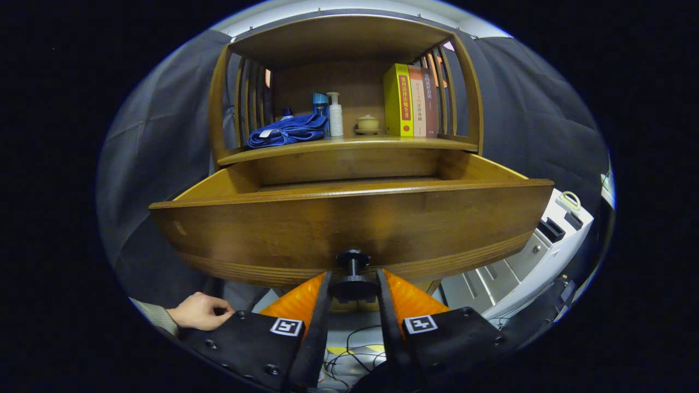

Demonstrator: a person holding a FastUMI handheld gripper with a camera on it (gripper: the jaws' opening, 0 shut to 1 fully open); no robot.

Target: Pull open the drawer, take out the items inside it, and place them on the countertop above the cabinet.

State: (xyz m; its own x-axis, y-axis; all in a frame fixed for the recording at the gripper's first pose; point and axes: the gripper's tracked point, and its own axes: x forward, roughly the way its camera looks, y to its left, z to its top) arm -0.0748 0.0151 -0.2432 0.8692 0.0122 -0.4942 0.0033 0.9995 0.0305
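A wooden drawer stands pulled out from the cabinet, its curved front panel close before me. A black knob sticks out of the panel's lower middle. My gripper has its orange fingers on either side of the knob, pressing on it. The drawer's inside is hidden behind its front panel. Above the drawer lies the countertop, a shelf with slatted sides.
On the countertop rest a folded blue cloth, a blue bottle, a white pump bottle, a small lidded pot and several upright books. A white machine stands lower right. A hand rests lower left.
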